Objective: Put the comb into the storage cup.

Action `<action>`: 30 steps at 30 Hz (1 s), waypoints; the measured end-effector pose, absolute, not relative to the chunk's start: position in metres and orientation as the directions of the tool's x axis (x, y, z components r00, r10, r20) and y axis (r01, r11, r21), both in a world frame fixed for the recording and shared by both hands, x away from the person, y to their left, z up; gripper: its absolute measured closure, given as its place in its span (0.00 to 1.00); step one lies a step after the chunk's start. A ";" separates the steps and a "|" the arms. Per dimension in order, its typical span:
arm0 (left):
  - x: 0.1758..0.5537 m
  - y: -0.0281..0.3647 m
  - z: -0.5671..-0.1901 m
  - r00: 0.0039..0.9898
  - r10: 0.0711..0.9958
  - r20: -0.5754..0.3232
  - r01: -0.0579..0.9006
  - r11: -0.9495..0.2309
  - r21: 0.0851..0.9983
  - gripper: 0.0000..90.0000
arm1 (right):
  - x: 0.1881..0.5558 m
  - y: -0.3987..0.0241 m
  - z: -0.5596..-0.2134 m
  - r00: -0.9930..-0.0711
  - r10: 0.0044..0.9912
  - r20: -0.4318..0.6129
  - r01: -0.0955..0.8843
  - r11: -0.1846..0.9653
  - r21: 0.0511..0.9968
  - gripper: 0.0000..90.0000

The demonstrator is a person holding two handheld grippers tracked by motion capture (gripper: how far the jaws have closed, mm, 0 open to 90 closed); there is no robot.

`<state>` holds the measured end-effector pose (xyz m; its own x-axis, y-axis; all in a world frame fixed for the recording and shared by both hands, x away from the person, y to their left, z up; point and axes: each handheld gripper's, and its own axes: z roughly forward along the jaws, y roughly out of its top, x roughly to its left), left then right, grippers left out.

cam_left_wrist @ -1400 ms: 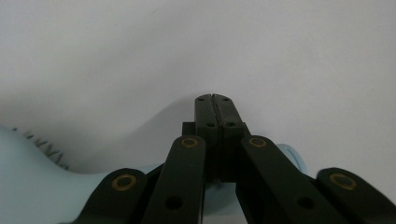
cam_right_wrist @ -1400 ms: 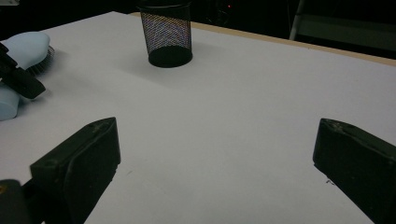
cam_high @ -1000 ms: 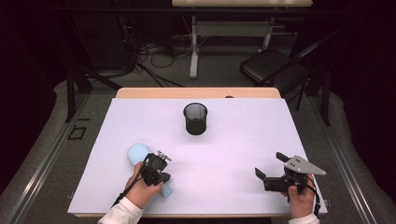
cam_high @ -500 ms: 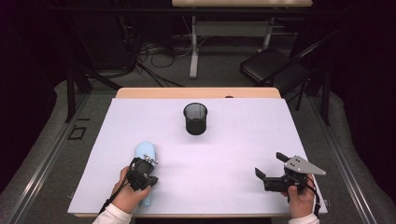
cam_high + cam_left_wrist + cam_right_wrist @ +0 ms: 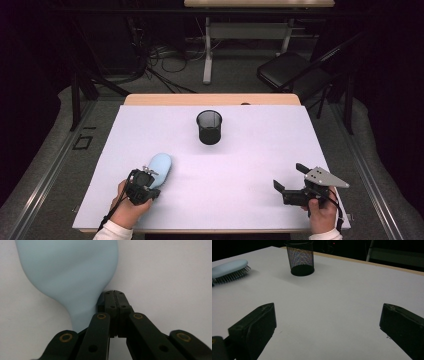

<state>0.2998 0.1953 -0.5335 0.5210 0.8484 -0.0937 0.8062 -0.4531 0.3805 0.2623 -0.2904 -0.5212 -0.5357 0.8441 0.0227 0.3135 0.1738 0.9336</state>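
Your high view looks forward and down over the white table [image 5: 240,165]. The left gripper view sits very close, probably just above the pale blue hairbrush [image 5: 72,275]. The right gripper view looks low across the table, sharing the brush and the mesh cup [image 5: 300,257].

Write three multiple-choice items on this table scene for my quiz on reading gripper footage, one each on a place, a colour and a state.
1. Where does the black mesh cup stand on the table?
A. Far middle
B. Near right corner
C. Beside the left hand

2. What colour is the hairbrush?
A. Red
B. Pale blue
C. Black

3. How do the jaws of the right gripper stand?
A. Closed on the brush
B. Closed on the cup
C. Wide apart with nothing between

Answers:
1. A, the high view shows it at the far middle.
2. B, its back is pale blue in every view.
3. C, the right gripper view shows bare table between them.
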 end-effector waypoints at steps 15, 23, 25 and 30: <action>0.301 0.209 -0.534 0.488 0.867 -0.100 0.824 -0.419 0.382 1.00 | 0.262 -0.291 -0.521 -0.535 0.845 0.022 0.309 0.171 0.935 0.00; 0.299 0.211 -0.534 0.495 0.864 -0.096 0.818 -0.425 0.388 1.00 | 0.262 -0.290 -0.521 -0.535 0.845 0.020 0.312 0.175 0.934 0.00; 0.297 0.211 -0.532 0.498 0.860 -0.106 0.816 -0.424 0.391 1.00 | 0.262 -0.291 -0.521 -0.535 0.845 0.021 0.312 0.175 0.934 0.00; 0.293 0.214 -0.522 0.503 0.856 -0.122 0.802 -0.410 0.434 1.00 | 0.262 -0.291 -0.521 -0.535 0.845 0.022 0.314 0.175 0.933 0.00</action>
